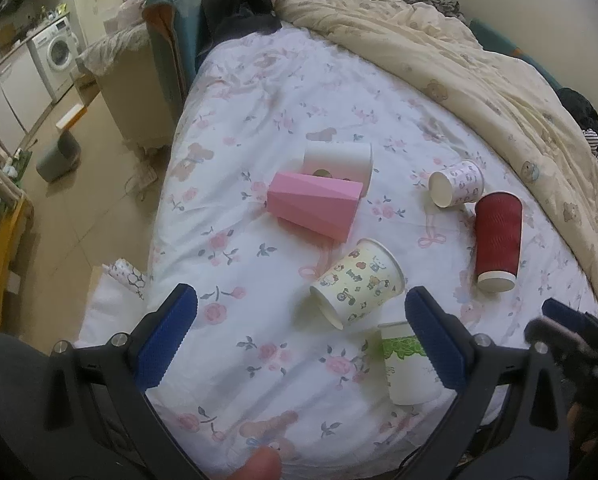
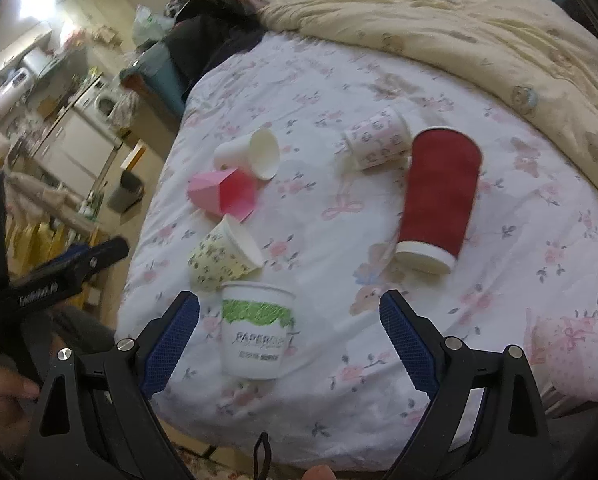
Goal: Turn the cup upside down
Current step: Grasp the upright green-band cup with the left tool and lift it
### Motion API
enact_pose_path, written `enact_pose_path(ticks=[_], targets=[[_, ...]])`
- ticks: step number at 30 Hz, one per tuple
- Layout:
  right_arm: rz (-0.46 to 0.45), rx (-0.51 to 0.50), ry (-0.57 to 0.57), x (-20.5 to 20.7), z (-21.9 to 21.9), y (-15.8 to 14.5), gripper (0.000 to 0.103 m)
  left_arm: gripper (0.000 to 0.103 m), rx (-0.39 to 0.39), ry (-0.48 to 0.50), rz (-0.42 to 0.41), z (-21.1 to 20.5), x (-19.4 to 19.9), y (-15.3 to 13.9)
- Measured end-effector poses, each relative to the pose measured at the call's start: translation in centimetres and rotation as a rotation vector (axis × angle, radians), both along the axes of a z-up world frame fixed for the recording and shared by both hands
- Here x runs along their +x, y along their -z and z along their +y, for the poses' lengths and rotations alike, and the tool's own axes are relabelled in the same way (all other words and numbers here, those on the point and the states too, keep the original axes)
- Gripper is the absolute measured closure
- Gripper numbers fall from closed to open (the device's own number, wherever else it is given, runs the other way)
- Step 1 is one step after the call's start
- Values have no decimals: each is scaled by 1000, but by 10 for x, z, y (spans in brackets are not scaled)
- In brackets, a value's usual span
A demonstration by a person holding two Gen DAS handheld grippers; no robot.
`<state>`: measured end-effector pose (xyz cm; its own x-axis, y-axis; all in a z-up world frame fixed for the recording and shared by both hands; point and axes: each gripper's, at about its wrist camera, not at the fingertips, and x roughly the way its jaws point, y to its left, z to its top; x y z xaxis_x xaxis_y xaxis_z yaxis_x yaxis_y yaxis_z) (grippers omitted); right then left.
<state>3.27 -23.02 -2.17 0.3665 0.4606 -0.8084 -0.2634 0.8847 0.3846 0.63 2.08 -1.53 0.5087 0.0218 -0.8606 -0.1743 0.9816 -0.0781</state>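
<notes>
Here, my right tongs (image 2: 289,344) gape wide around the green-banded cup (image 2: 255,330), which stands on the bed (image 2: 499,280) without touching either blue pad. My left tongs (image 1: 299,340) hang equally wide and hold nothing, just short of the cartoon cup (image 1: 357,282) lying on its side.

- Left hand-held gripper (image 1: 299,336): black angular frame, blue ribbed finger pads (image 1: 167,336), silver round screws.
- Right hand-held gripper (image 2: 289,340): same black frame, blue textured pads (image 2: 171,344), silver screws, thin black cord loop below.
- Bare skin at lower edges.
</notes>
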Motion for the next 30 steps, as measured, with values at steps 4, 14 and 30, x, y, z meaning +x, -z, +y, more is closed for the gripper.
enact_pose_path(ticks=[4,14,30], targets=[[-34,13,58,3,-11,-2,0,0,24,18,-11,-8,-2,-2],[-54,-13,151,8,-33,-6,0,1,-37,79,148,-53,-1,36],[-27,21,233,9,-60,-5,0,12,80,158,300,-125,6,100]])
